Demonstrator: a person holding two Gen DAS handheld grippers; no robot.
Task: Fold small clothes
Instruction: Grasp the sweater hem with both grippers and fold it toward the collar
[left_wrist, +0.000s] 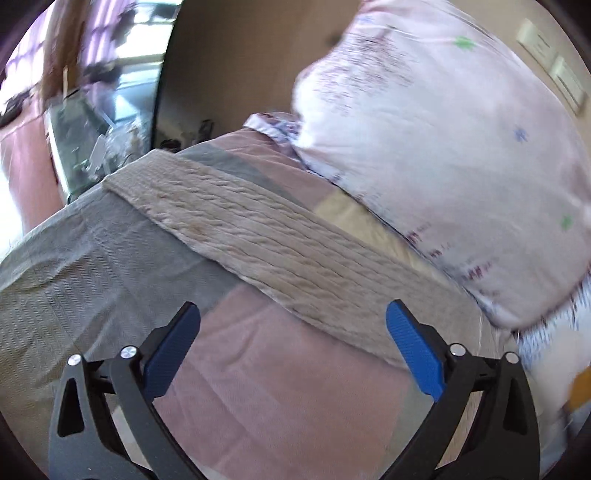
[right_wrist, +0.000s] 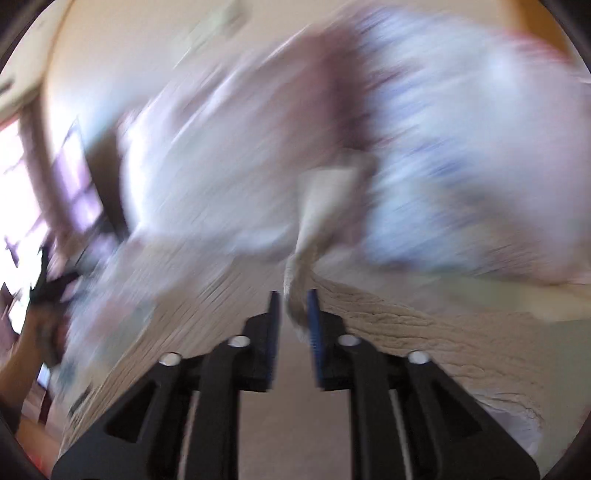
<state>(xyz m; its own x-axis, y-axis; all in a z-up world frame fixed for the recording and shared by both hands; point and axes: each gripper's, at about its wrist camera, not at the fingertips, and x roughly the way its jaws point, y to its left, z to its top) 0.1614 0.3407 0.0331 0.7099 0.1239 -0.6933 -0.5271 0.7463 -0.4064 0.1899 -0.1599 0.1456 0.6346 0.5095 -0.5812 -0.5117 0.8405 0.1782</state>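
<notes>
A beige ribbed knit garment (left_wrist: 266, 236) lies stretched in a band across the bed. My left gripper (left_wrist: 293, 325) is open and empty, hovering just in front of the garment's near edge. In the right wrist view my right gripper (right_wrist: 293, 314) is shut on a bunched edge of the same beige knit garment (right_wrist: 406, 332), which spreads out to both sides of the fingers. That view is heavily motion-blurred.
A pink and grey bedspread (left_wrist: 258, 387) covers the bed. A large pale floral pillow (left_wrist: 443, 147) lies behind the garment, blurred in the right wrist view (right_wrist: 461, 166). A mirror or window (left_wrist: 103, 92) is at far left, wall switches (left_wrist: 546, 55) at upper right.
</notes>
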